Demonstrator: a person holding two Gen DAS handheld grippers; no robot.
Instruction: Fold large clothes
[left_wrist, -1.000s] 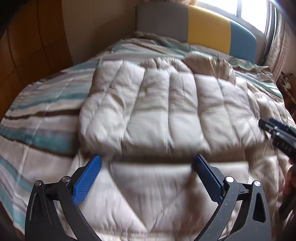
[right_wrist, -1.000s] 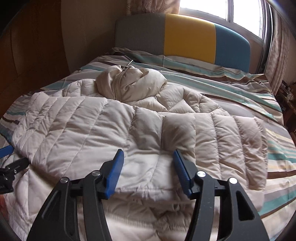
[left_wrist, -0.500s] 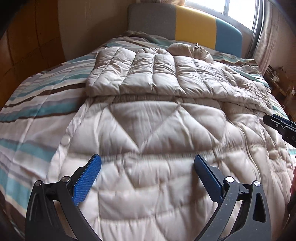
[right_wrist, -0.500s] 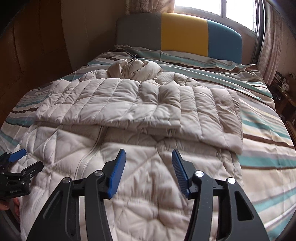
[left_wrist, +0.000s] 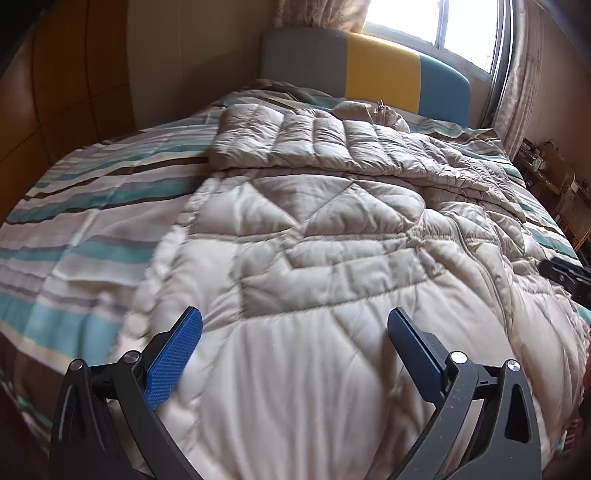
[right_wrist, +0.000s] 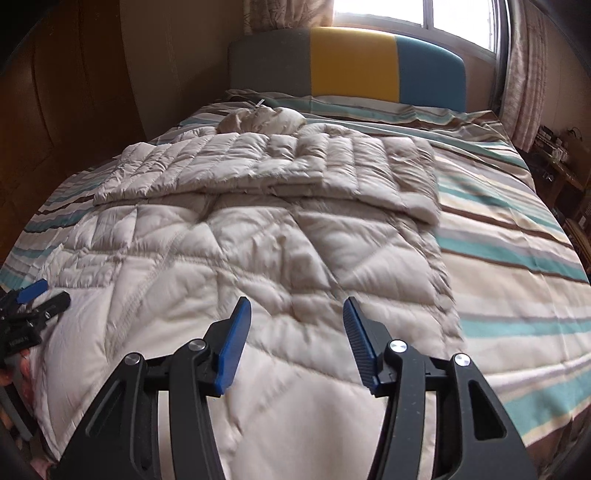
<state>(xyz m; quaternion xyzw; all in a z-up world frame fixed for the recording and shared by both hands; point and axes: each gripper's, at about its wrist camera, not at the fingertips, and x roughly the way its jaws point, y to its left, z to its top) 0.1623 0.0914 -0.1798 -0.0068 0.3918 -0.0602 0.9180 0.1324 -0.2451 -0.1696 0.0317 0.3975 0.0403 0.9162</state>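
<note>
A large beige quilted down coat (left_wrist: 314, 240) lies along the bed, also in the right wrist view (right_wrist: 240, 251). Its sleeves (right_wrist: 277, 170) are folded across the upper body, with the hood (right_wrist: 266, 120) bunched beyond them. The lower body and hem spread toward me. My left gripper (left_wrist: 295, 332) is open and empty above the hem's left part. My right gripper (right_wrist: 297, 321) is open and empty above the hem's right part. Each gripper shows at the edge of the other view: the right one (left_wrist: 565, 275), the left one (right_wrist: 33, 299).
The coat lies on a striped bedspread (right_wrist: 517, 258) in teal, brown and cream. A grey, yellow and blue headboard (right_wrist: 351, 62) stands at the far end under a window. Wooden wardrobe panels (left_wrist: 55, 110) are on the left; a cluttered side table (right_wrist: 554, 155) on the right.
Both grippers have pulled back from the folded sleeves toward the foot of the bed, so the coat's lower body and hem now fill the foreground. Both stayed open and empty.
</note>
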